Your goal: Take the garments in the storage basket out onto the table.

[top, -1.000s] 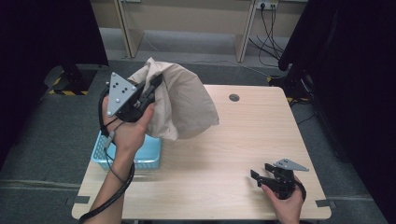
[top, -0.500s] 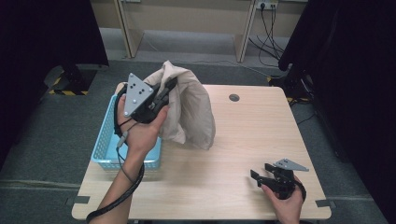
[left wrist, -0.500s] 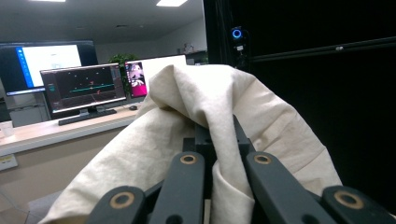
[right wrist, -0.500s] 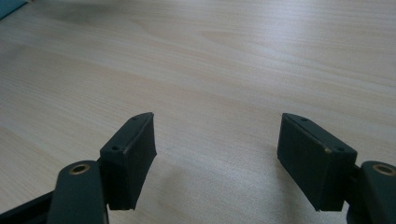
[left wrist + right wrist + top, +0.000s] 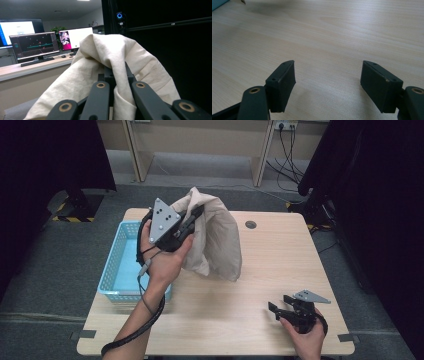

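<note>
Left tool [image 5: 192,217] clamps beige cloth [image 5: 217,237] beside blue basket [image 5: 117,265]; right tool [image 5: 280,307] agape, empty.

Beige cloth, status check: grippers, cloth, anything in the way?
Left gripper shut on the beige cloth, held up above the table. Right gripper open, low over the table. Blue basket sits left of the cloth; nothing between.

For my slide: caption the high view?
Left gripper lifts a beige cloth beside the blue basket; right gripper rests open.
</note>
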`<state>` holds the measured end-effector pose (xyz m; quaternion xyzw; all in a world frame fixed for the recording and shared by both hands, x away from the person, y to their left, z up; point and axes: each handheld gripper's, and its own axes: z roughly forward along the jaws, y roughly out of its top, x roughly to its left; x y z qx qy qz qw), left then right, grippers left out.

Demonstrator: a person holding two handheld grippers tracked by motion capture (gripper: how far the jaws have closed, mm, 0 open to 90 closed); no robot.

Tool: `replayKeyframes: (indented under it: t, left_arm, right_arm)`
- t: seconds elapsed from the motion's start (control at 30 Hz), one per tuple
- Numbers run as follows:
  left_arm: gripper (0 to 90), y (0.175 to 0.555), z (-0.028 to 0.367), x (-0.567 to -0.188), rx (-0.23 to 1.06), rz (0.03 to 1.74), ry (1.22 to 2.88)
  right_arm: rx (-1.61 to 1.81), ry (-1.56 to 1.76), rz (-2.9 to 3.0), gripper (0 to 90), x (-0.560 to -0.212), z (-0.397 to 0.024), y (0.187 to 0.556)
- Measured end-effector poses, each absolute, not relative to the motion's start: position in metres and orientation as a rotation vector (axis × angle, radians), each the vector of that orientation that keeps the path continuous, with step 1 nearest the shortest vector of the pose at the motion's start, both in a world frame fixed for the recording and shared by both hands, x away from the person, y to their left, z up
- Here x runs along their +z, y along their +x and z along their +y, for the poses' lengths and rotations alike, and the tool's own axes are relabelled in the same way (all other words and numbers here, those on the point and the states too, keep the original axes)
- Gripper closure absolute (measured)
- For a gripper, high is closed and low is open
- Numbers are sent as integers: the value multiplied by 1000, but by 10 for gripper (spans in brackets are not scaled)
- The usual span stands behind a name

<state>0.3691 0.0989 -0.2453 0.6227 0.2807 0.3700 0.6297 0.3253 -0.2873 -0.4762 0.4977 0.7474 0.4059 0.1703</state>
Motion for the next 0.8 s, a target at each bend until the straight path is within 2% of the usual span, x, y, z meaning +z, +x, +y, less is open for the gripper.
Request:
replayKeyframes:
  t: [0.8]
  left_arm:
    - [883,375,72,-250,811,620,1466]
  right_arm:
    - [1154,1411,2125,288,-476,-287,326]
